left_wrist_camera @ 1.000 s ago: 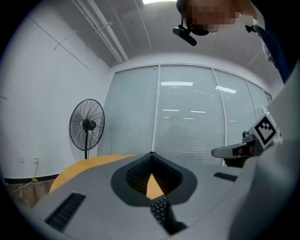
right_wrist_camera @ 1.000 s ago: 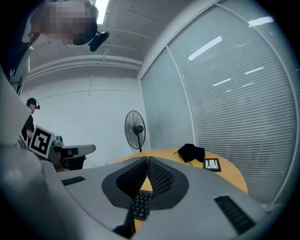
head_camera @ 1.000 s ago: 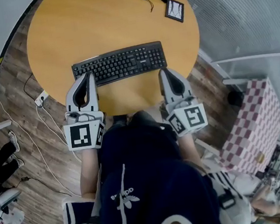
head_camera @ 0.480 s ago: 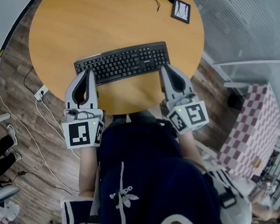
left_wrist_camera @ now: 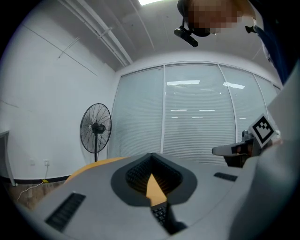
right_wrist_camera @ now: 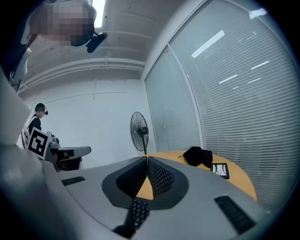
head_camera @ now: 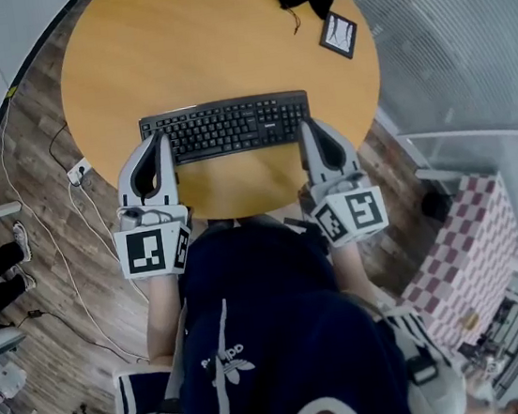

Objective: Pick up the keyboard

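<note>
Black keyboard (head_camera: 226,127): lies flat on the round wooden table (head_camera: 210,47), towards its near edge.
Left gripper (head_camera: 164,138): jaws together, empty, tip at the keyboard's left near corner, as a second ago.
Right gripper (head_camera: 305,124): jaws together, empty, now slightly closer to the keyboard's right end.

The table (head_camera: 216,27) is evenly and brightly lit from a ceiling light (left_wrist_camera: 157,2); glare strips are mirrored in the glass wall (left_wrist_camera: 197,112) beyond the table. Edges are bent and darkened.
</note>
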Motion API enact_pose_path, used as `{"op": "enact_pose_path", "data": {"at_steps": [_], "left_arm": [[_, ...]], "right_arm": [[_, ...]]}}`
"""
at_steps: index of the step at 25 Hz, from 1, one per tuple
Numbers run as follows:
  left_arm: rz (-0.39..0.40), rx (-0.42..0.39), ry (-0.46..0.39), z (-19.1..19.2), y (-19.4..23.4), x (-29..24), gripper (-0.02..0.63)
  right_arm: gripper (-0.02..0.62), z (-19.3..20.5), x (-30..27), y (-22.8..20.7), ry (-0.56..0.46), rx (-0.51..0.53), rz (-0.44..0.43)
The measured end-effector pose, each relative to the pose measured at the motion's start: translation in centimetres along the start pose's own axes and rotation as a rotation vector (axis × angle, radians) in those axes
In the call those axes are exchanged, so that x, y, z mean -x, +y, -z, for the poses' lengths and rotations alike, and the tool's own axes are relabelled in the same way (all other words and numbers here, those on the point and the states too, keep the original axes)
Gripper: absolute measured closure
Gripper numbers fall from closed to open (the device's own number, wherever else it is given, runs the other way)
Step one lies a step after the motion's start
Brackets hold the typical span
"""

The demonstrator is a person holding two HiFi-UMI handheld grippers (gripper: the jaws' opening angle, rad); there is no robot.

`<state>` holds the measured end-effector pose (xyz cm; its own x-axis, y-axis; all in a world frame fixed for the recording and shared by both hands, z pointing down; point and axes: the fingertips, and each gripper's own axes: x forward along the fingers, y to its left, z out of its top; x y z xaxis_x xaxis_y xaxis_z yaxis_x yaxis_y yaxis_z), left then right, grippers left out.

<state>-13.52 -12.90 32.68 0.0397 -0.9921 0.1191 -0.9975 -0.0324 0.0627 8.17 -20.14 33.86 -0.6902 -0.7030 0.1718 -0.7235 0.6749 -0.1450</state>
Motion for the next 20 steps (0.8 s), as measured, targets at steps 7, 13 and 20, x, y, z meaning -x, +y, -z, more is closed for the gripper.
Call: {"op": "enact_pose_path", "data": {"at_steps": [7,13,20], "left_arm": [[-0.092,-0.003,0.006,0.3,1.8,1.1,0.603],[-0.172,0.001,0.015,0.5,3.9,1.5,0.603],[-0.213,0.006,0.044,1.0,6.2,1.8,0.603]], "right_arm": [[0.589,-0.2,-0.4,-0.9,-0.007,0.000,-0.006],[0.589,0.1,-0.4,-1.3,0.008,0.004,-0.009],[0.589,0.9,-0.3,-2.9,0.027,0.010,0.014]]}}
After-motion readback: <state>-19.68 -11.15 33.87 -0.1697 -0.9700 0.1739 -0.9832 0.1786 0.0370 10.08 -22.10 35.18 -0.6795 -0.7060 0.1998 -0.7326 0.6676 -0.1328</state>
